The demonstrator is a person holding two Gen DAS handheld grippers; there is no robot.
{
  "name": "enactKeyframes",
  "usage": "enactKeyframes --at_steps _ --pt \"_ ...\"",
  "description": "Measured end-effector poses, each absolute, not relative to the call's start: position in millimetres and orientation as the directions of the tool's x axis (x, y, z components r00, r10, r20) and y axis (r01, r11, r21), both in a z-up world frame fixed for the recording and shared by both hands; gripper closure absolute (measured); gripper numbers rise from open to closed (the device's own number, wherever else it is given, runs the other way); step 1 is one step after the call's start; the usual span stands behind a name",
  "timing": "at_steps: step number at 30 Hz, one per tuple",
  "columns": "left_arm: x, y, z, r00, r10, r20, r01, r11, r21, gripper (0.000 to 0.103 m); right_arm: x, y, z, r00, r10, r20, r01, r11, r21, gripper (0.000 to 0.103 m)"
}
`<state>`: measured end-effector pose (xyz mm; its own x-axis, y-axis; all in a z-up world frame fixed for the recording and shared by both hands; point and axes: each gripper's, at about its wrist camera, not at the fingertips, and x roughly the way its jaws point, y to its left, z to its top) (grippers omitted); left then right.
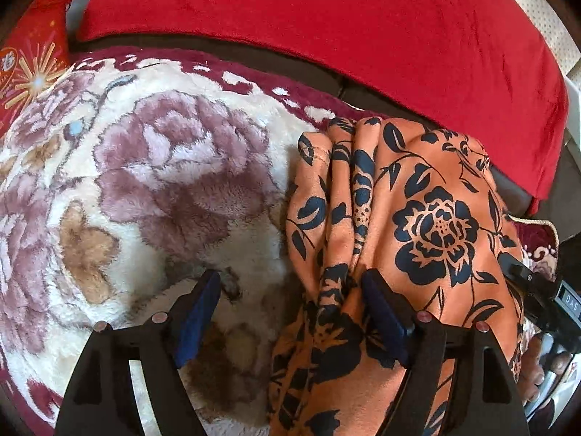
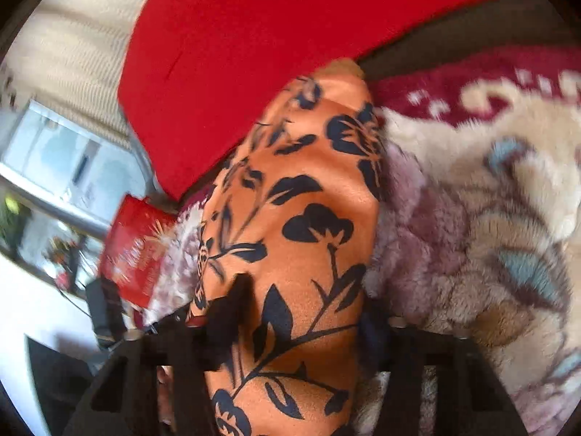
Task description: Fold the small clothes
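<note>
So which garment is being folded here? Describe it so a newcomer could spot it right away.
Start at the fleecy cream blanket with big mauve roses, below the plain red cushion. On its right edge lies a bunched orange cloth, the only smooth fabric there, printed with dark navy flowers and leaves.

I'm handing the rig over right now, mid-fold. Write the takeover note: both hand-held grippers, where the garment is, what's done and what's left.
Left hand-held gripper: open, jaws wide. The orange floral garment's bunched edge lies between the fingers, but the pads are not pressing it.
Right hand-held gripper: garment runs between its fingers; the view is blurred, so a grip cannot be confirmed.
Garment: bunched and wrinkled on the plush floral blanket, beside the red cushion.
Done: no neat fold visible yet.
Left: get a firm hold on the edges, spread it flat, fold, and lay it tidy on the blanket.
</note>
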<state>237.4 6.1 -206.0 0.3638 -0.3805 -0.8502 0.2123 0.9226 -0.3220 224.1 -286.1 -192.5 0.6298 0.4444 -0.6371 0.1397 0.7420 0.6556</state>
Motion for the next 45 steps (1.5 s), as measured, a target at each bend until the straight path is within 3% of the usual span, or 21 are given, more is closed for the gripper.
enactKeyframes --at_steps 1,6,8,11,13,17,24,28,30,32,34,40,45 --pt "235.9 8.6 -204.7 0.359 -0.391 -0.848 0.206 0.919 -0.337 0.024 219.9 -280.4 -179.4 0.645 0.41 -0.645 0.116 0.782 0.613 0.064" --pt "230.1 6.0 -205.9 0.336 -0.385 -0.859 0.221 0.919 -0.326 0.024 217.8 -264.2 -169.9 0.624 0.349 -0.699 0.09 0.857 0.508 0.064" --pt "227.6 5.8 -204.5 0.328 -0.387 -0.862 0.23 0.918 -0.324 0.024 220.9 -279.2 -185.6 0.604 0.401 -0.688 0.133 0.801 0.583 0.05" --pt "234.7 9.5 -204.2 0.312 -0.414 -0.855 0.205 0.908 -0.365 0.023 224.5 -296.9 -192.0 0.596 0.479 -0.645 0.171 0.709 0.684 0.04" --pt "238.7 12.4 -201.2 0.322 -0.425 -0.846 0.194 0.904 -0.38 0.023 225.0 -306.1 -184.0 0.642 0.445 -0.625 0.172 0.71 0.683 0.027" --pt "246.3 13.6 -179.0 0.43 -0.421 -0.798 0.21 0.907 -0.365 0.023 235.9 -326.1 -174.9 0.717 0.422 -0.555 0.17 0.666 0.726 0.02" --pt "268.7 -1.9 -203.0 0.312 -0.442 -0.841 0.189 0.896 -0.401 0.022 270.4 -358.6 -200.8 0.742 0.407 -0.532 0.255 0.563 0.786 0.019" --pt "253.5 -5.1 -205.1 0.332 -0.384 -0.861 0.229 0.919 -0.322 0.022 279.1 -369.6 -214.1 0.733 0.449 -0.511 0.25 0.521 0.816 0.02" --pt "249.8 -4.4 -206.3 0.335 -0.38 -0.862 0.234 0.92 -0.314 0.022 283.0 -361.8 -209.6 0.736 0.449 -0.506 0.211 0.558 0.802 0.025" --pt "246.9 -4.1 -206.7 0.339 -0.376 -0.863 0.235 0.922 -0.309 0.021 289.9 -348.2 -205.2 0.711 0.444 -0.546 0.188 0.627 0.756 0.073" --pt "243.5 -4.2 -206.2 0.349 -0.367 -0.862 0.242 0.924 -0.295 0.021 290.3 -333.5 -199.3 0.705 0.366 -0.607 0.209 0.711 0.671 0.075" --pt "235.7 -6.7 -199.9 0.403 -0.33 -0.854 0.273 0.933 -0.232 0.022 273.5 -320.1 -175.3 0.752 0.303 -0.585 0.197 0.743 0.639 0.08" --pt "234.2 -2.2 -195.4 0.386 -0.363 -0.848 0.273 0.923 -0.27 0.021 267.7 -331.4 -186.0 0.724 0.348 -0.595 0.243 0.679 0.693 0.067"
